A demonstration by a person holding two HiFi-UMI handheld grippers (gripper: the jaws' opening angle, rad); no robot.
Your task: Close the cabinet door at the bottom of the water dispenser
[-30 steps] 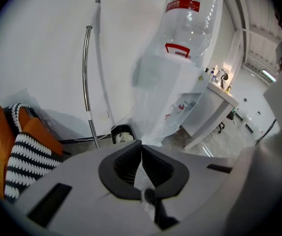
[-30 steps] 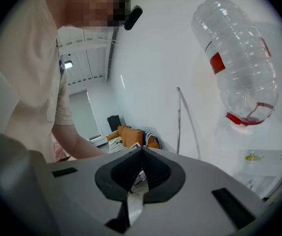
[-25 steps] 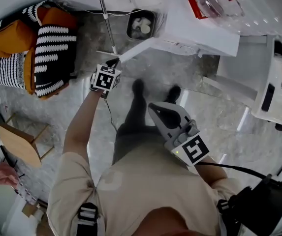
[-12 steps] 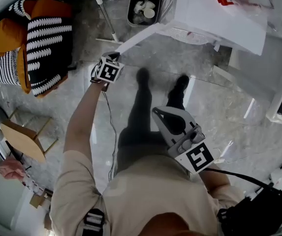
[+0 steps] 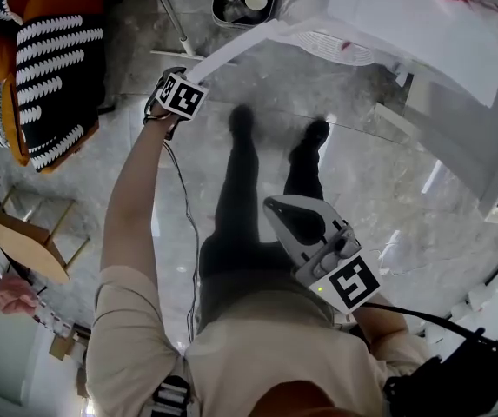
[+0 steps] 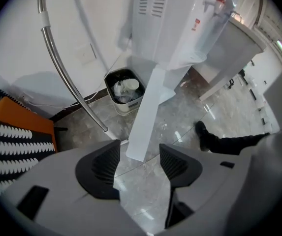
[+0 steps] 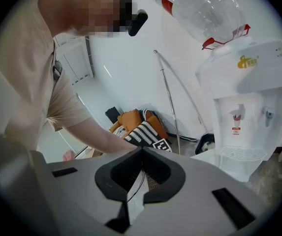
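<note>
Hanging ajar, cabinet door [image 6: 148, 112] juts from water dispenser [image 6: 175, 23]; its free edge lies between left claw [image 6: 137, 165] jaws, just opening, neither pressing it. Right claw [image 7: 140, 157] closed, empty. Bin [image 6: 126, 107] beside holds white cups [image 6: 127, 86]. Clear bottle [image 7: 200, 9] inverted on top.

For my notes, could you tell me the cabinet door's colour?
The door is white, clearest in the left gripper view.
</note>
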